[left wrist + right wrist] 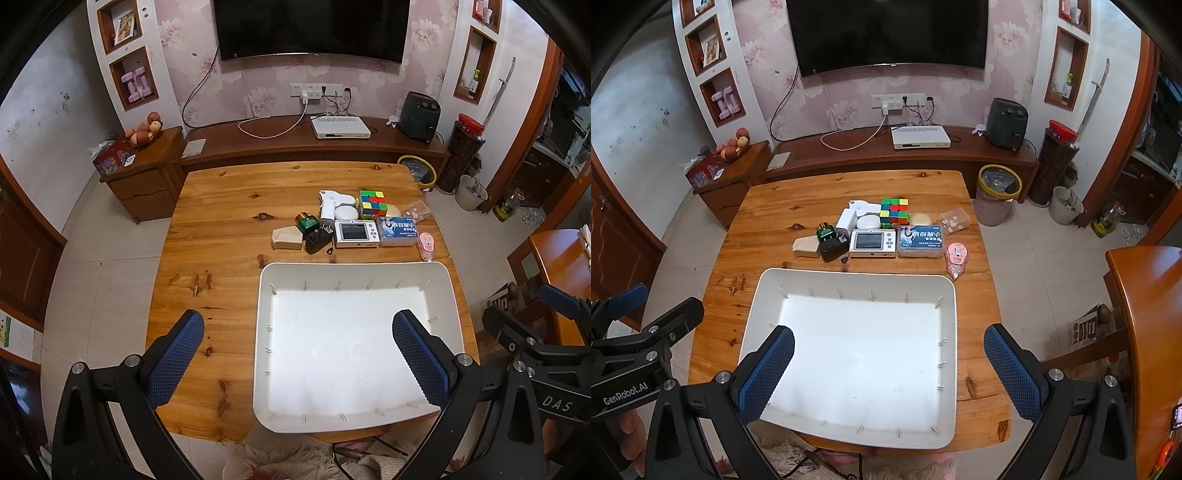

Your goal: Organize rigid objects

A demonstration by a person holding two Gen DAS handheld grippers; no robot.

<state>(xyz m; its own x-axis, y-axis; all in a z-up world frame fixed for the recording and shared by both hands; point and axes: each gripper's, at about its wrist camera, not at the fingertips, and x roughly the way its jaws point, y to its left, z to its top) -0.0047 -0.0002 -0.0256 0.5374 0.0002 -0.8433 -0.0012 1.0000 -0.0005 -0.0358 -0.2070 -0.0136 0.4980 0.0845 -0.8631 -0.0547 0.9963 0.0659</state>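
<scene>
Both claws hang high above the near edge of the wooden table (768,206), each spread wide and holding nothing. The left gripper (297,363) has its left pad over bare wood and its right pad over the white tray (354,271); the right gripper (888,369) straddles the tray's right half, its right pad beyond the rim.

The tray lies directly below and ahead of both claws, with nothing in it. The things to sort sit beyond its far rim, well ahead of either claw, packed in a tight cluster.

Running left to right across that cluster:

- A beige wedge-shaped case (806,248) touches a black charger (833,248). A wide grab on one could drag the other.
- A green bottle with a gold cap (824,232) stands upright just behind the charger. It looks the easiest to topple if a finger brushes it.
- A white handheld device (855,214) and a white puck (868,222) lie close behind a small white camera with a screen (873,243).
- A Rubik's cube (894,213) stands behind the camera.
- A blue-labelled box (921,242) sits right of the camera.
- A clear small box (955,220) sits near the table's right edge. A sideways nudge might push it off.
- A pink correction-tape dispenser (956,263) lies nearest the tray's right corner. Its rounded body may slip from the pads.
</scene>
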